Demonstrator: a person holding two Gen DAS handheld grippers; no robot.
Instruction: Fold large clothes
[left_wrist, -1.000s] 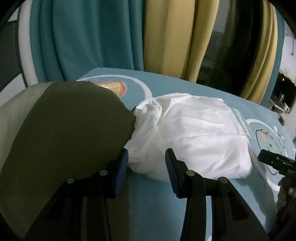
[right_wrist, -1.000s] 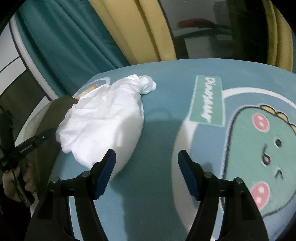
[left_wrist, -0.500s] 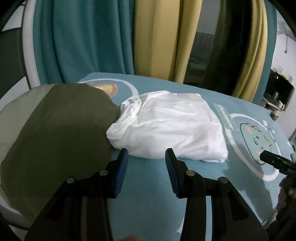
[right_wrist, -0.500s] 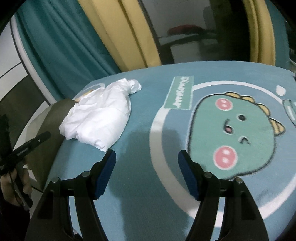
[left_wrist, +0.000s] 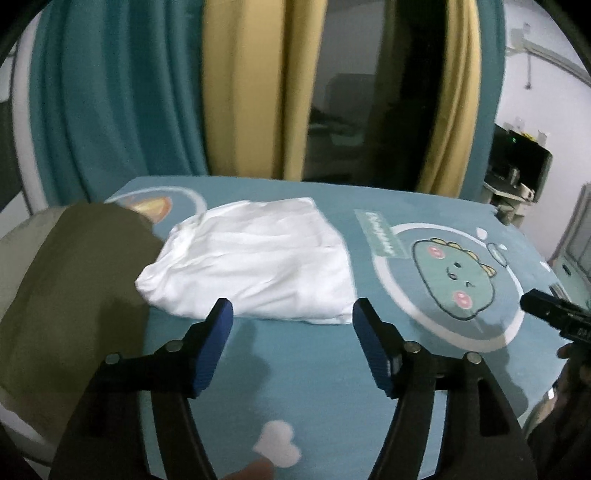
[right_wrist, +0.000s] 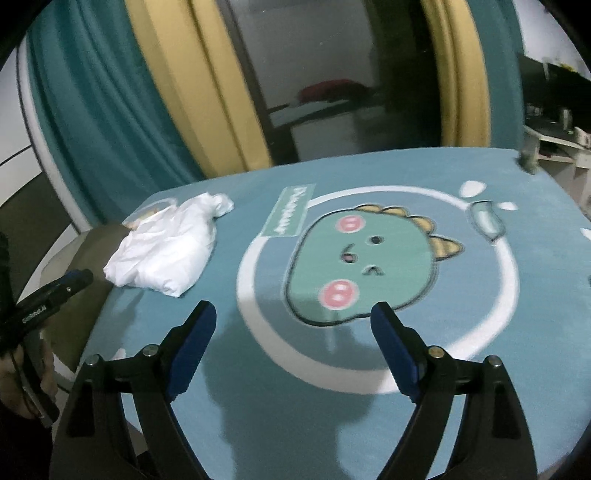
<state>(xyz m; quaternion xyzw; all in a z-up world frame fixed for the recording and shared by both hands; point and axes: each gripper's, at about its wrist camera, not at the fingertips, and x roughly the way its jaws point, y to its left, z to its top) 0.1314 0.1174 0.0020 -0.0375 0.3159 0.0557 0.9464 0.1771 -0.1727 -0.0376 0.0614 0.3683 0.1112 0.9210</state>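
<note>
- The white garment (left_wrist: 255, 258) lay folded in a compact bundle on the teal dinosaur mat (left_wrist: 332, 387) over the worktop, its left edge touching an olive cushion (left_wrist: 77, 280).
- The left gripper (left_wrist: 291, 314) had backed away from it; its jaws had just opened wide, nothing between them.
- The right gripper (right_wrist: 293, 314) hung over the dinosaur print, jaws likewise just widened and empty.
- Judged from this, the fold looked finished and released.

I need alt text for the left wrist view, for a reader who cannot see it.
A folded white garment lies on a blue dinosaur-print mat, just beyond the open, empty left gripper, whose jaws have just been opening. An olive cushion touches the garment's left side; teal and yellow curtains hang behind.
</note>
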